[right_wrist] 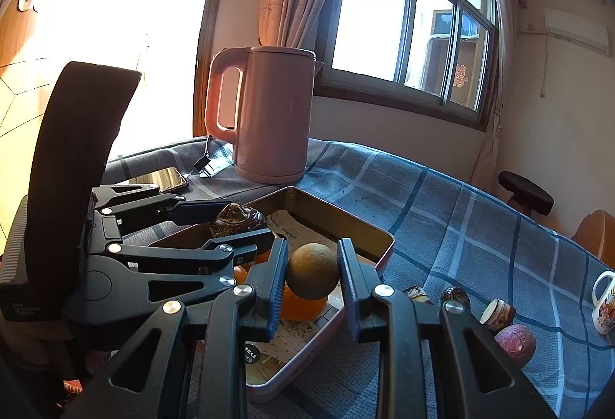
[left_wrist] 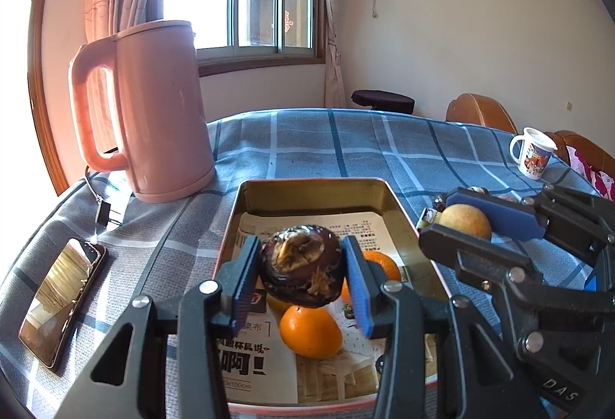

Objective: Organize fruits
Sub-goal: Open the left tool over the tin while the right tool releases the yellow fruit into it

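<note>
A phone [left_wrist: 61,303] lies on the plaid cloth [left_wrist: 307,150] at nine o'clock of the tin [left_wrist: 388,203], and a pink kettle [left_wrist: 153,111] stands at eleven. The left gripper [left_wrist: 301,276] is clenched on a dark, wrinkled fruit [left_wrist: 301,265], held over the tin (paper-lined) above two oranges [left_wrist: 310,332]. At three o'clock, the right gripper [right_wrist: 312,276] grasps a tan round fruit [right_wrist: 312,271] over the tin's [right_wrist: 346,223] near edge, an orange [right_wrist: 301,305] just under it. More small fruits [right_wrist: 515,342] lie on the cloth at four o'clock of that gripper. A mug [left_wrist: 532,153] stands at the cloth's far right.
</note>
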Demonstrator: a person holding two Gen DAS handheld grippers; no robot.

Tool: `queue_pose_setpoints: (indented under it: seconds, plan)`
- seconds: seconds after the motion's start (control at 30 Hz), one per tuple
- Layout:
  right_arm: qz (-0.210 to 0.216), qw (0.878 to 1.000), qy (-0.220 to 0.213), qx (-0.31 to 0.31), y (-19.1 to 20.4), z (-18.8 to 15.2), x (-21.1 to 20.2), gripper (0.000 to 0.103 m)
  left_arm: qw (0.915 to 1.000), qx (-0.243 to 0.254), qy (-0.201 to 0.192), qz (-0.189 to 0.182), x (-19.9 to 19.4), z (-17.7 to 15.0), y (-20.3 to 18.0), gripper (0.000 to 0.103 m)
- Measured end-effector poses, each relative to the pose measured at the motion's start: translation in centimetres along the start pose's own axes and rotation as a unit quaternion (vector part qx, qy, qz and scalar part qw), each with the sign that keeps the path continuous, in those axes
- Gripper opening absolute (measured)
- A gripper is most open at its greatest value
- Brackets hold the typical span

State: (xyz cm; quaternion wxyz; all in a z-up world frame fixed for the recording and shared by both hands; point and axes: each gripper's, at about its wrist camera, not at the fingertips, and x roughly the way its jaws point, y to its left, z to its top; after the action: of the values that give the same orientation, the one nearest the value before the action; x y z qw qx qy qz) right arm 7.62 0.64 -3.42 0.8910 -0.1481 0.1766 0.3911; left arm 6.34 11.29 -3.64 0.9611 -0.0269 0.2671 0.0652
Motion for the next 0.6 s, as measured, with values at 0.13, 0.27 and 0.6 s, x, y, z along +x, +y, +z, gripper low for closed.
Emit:
queue_pose_setpoints:
  seconds: [0.13,0.27,0.6]
  plan:
    - [0.002,1.000,0.006,-0.001,0.2,-0.1,0.4,0.028,1.0000,-0.002,0.003,0.000,0.1,0.0,0.3,0.045]
    - [0.004,1.000,0.010,-0.001,0.3,-0.3,0.5,0.028,1.0000,-0.002,0.007,0.000,0.3,0.0,0.4,0.045]
    - [0.015,0.999,0.038,-0.005,1.0,-0.9,2.0,0.028,0.9997,-0.010,0.020,0.000,0.6,-0.1,1.2,0.045]
